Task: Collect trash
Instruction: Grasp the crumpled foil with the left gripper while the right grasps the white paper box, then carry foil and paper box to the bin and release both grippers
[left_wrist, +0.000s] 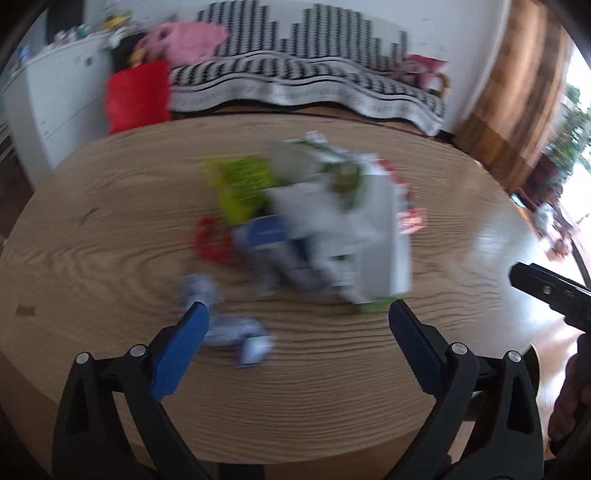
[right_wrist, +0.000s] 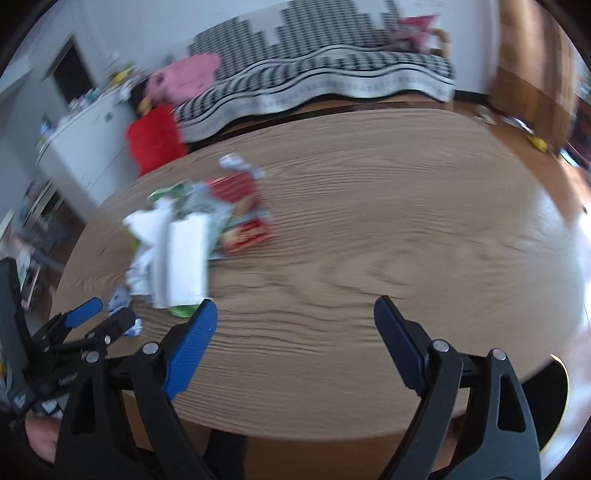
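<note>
A blurred heap of trash lies on the oval wooden table: white paper, a lime-green wrapper, a red wrapper and a blue-and-white packet. A crumpled blue-white scrap lies nearest. My left gripper is open above the table's near side, nothing between its blue pads, the heap just beyond its tips. In the right wrist view the trash heap sits at the left with a red box beside it. My right gripper is open over bare wood, right of the heap. The left gripper shows at that view's lower left.
Behind the table stands a sofa with a black-and-white patterned cover, a pink cushion and a red bag at its left end. A white cabinet stands at the far left. The right gripper's black body shows at the right edge.
</note>
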